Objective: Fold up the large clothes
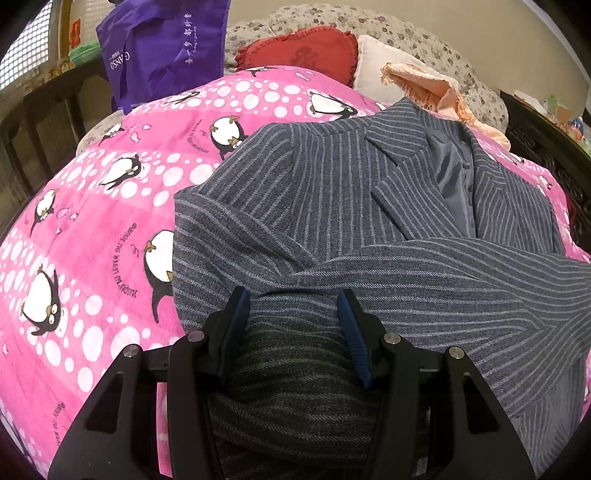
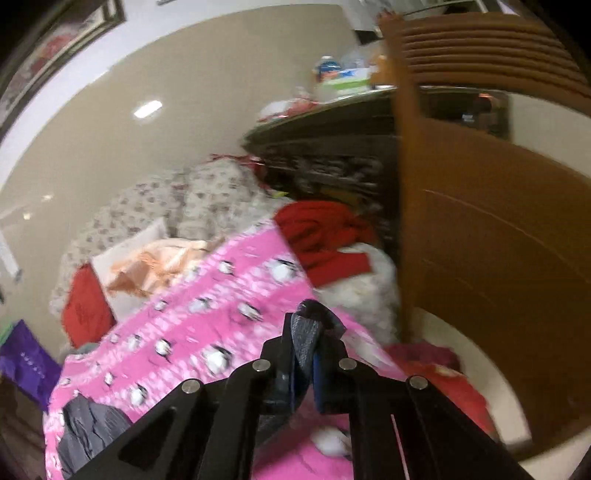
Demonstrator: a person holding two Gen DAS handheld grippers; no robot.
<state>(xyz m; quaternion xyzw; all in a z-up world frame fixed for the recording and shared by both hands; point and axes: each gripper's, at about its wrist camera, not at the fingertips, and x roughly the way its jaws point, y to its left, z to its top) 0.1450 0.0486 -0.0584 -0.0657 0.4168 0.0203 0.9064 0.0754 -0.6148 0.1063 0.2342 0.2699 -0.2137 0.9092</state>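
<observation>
A grey pinstriped suit jacket lies on the pink penguin blanket, lapels up, with one sleeve folded across its body. My left gripper is open, its blue-padded fingers straddling the jacket's lower part without closing on it. In the right wrist view my right gripper is shut on a fold of grey jacket cloth, held above the pink blanket. More dark grey cloth lies at the lower left. That view is blurred.
Pillows sit at the bed's head: a red cushion, a floral one, and a peach cloth. A purple bag hangs at the left. A red garment, a dark cabinet and a wooden door stand to the right.
</observation>
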